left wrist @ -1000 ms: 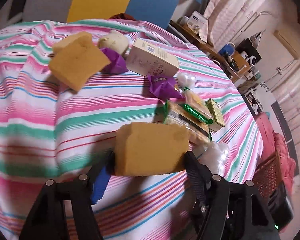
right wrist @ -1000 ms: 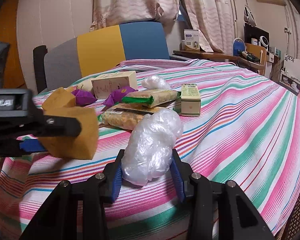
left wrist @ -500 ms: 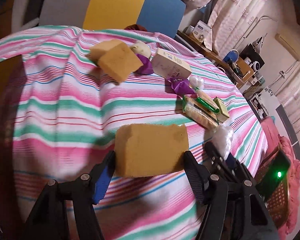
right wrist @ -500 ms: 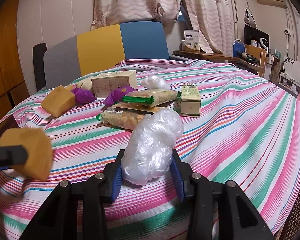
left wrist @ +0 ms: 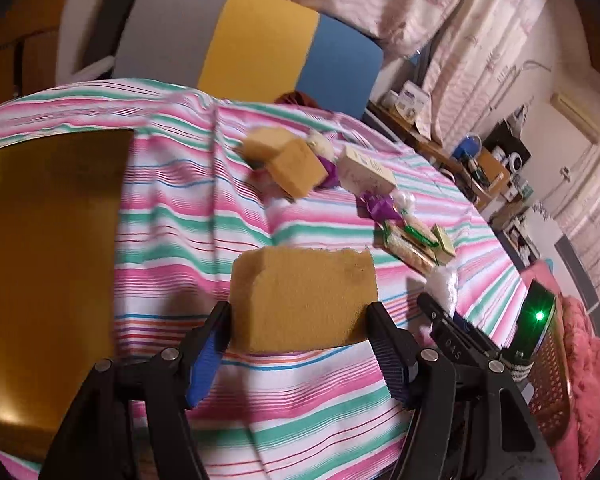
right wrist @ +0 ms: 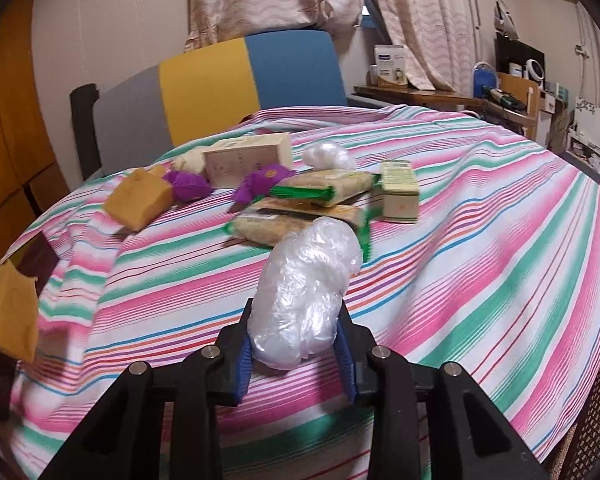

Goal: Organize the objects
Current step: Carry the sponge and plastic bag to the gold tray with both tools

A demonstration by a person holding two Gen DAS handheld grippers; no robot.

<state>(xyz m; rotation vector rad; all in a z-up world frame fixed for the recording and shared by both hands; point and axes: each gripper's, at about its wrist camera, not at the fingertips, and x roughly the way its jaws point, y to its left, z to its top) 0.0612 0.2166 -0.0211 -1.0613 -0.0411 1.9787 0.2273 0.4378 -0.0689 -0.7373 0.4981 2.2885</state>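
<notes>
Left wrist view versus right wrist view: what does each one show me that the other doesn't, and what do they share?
Only the left wrist view shows the left gripper clamped on its yellow sponge, the dark yellow surface beside the cloth, and the pink basket.

Only the right wrist view shows the right gripper from behind, its jaws closing on the clear plastic bag between them.

Both show the striped tablecloth, the second sponge, the purple wrappers, the beige box, the green snack packs and the chair.
</notes>
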